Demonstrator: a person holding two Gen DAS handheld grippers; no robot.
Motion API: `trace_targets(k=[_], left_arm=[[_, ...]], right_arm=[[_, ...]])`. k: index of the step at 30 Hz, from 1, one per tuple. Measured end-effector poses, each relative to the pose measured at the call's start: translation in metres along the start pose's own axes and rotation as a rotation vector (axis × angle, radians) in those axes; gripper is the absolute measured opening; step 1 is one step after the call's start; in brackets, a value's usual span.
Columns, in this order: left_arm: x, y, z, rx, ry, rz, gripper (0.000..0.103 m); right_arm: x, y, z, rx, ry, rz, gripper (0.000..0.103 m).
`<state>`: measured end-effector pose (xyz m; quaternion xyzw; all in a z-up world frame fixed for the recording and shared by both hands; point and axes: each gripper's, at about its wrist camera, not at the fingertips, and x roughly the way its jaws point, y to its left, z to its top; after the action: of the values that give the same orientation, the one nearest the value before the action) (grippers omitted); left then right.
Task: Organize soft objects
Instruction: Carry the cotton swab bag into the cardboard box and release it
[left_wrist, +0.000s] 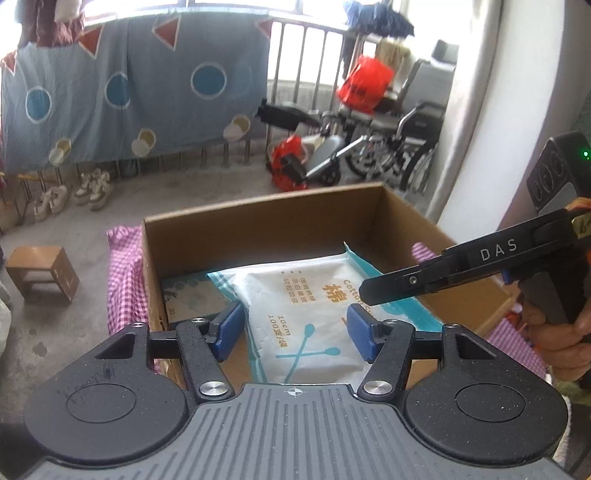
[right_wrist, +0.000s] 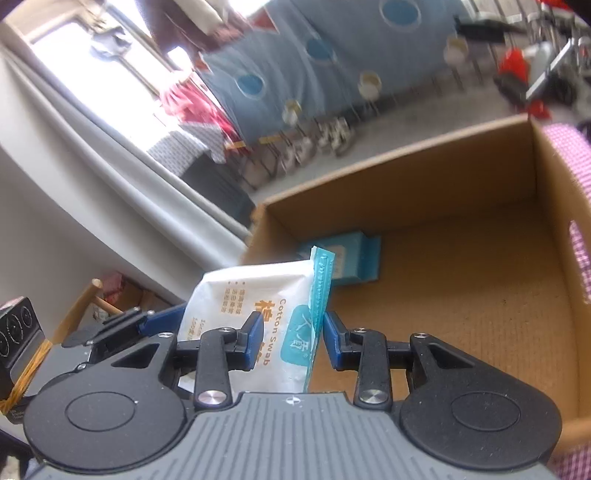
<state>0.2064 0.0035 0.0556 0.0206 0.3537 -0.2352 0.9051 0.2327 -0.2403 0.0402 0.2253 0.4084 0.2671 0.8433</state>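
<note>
Left wrist view: my two grippers lower a white-and-teal plastic cotton swab pack (left_wrist: 295, 314) into the brown cardboard box (left_wrist: 258, 218).

My right gripper (right_wrist: 293, 341) appears to pinch its teal sealed edge; my left gripper (left_wrist: 295, 328) straddles it, pads spread, steadying it near the small blue carton (right_wrist: 347, 258).

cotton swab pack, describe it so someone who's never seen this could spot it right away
Find the open cardboard box on the pink checked cloth. Over its near side sits the cotton swab pack, between the left gripper jaws, with the right gripper at its teal sealed edge. Unlike the small blue box deeper inside, it is a soft white pouch with orange lettering and teal swab drawings.
</note>
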Motion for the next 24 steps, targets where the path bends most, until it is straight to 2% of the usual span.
trace_targets(k=[3,5,9,13,24], left_arm=[[0.031,0.01,0.004,-0.025,0.091,0.006,0.061],[0.046,0.013,0.004,-0.015,0.13,0.03,0.068],[0.054,0.015,0.004,-0.005,0.145,0.08,0.077],[0.034,0.022,0.005,-0.064,0.107,0.044,0.081],[-0.05,0.043,-0.029,-0.185,-0.065,0.076,0.09]], right_arm=[[0.03,-0.026,0.016,0.047,0.075,-0.015,0.038],[0.049,-0.04,0.023,0.066,0.116,-0.028,0.038],[0.088,-0.068,0.035,0.126,0.213,-0.062,0.039],[0.111,-0.086,0.035,0.153,0.303,-0.109,0.039],[0.145,-0.077,0.029,0.042,0.48,-0.227,0.04]])
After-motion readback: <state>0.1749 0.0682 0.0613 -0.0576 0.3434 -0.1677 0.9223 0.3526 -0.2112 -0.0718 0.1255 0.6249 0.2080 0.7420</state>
